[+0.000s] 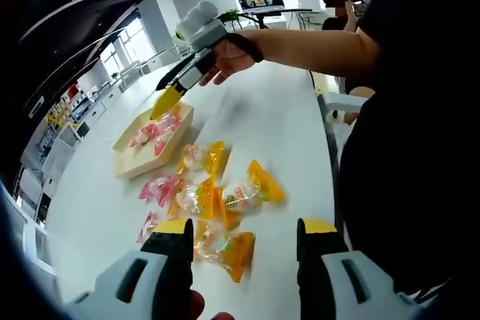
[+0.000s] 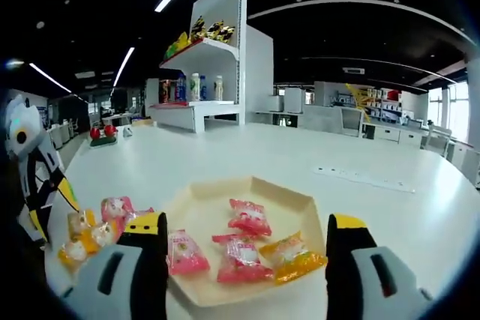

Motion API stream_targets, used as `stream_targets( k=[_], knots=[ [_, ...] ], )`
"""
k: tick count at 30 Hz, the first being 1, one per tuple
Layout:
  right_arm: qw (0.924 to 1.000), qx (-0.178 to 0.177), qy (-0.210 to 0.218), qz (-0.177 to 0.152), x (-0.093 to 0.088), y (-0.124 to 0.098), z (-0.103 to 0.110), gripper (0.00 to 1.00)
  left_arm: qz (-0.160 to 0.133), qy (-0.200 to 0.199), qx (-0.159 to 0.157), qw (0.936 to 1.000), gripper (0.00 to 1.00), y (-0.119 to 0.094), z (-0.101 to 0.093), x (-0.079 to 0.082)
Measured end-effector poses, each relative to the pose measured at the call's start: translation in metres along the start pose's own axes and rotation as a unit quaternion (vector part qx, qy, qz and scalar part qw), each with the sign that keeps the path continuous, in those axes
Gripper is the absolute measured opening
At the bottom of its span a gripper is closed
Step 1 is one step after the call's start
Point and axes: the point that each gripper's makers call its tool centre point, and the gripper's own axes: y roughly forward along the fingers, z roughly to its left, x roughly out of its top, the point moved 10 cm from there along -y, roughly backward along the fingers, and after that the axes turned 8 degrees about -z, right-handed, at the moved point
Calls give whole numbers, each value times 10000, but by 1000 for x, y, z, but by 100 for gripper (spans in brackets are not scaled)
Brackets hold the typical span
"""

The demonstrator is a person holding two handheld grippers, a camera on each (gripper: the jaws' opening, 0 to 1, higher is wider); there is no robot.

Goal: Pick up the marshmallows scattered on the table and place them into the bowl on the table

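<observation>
The right tool (image 2: 246,241) is hanging spread and empty just above the wooden bowl (image 2: 304,198), where several wrapped marshmallows (image 2: 250,216) are lying, so a drop looks just finished. The left tool (image 1: 242,231) is hovering spread over the scattered pile (image 1: 217,200) on the white table (image 1: 277,125), so it should lower and pinch one wrapper next.

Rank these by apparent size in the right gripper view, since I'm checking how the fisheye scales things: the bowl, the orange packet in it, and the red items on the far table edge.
1. Bowl, clearly largest.
2. Orange packet.
3. Red items, smallest, though they sit much farther from the camera, so real size is unsure.
</observation>
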Motion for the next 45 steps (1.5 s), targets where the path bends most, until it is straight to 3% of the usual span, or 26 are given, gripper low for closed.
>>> stream_targets(
  k=[16,35,40,45],
  knots=[
    [9998,200,-72,-43,6,-17,6,89,4,-40,29,10000,56,-1,1,-2],
    [9971,489,-496,318,5,-35,10,86,12,-36,21,10000,56,-1,4,-5],
    [9968,458,-593,289,5,-37,9,93,7,-58,32,10000,56,-1,4,-5],
    [9971,527,-471,278,5,-40,10,93,10,-72,26,10000,56,-1,4,-6]
  ],
)
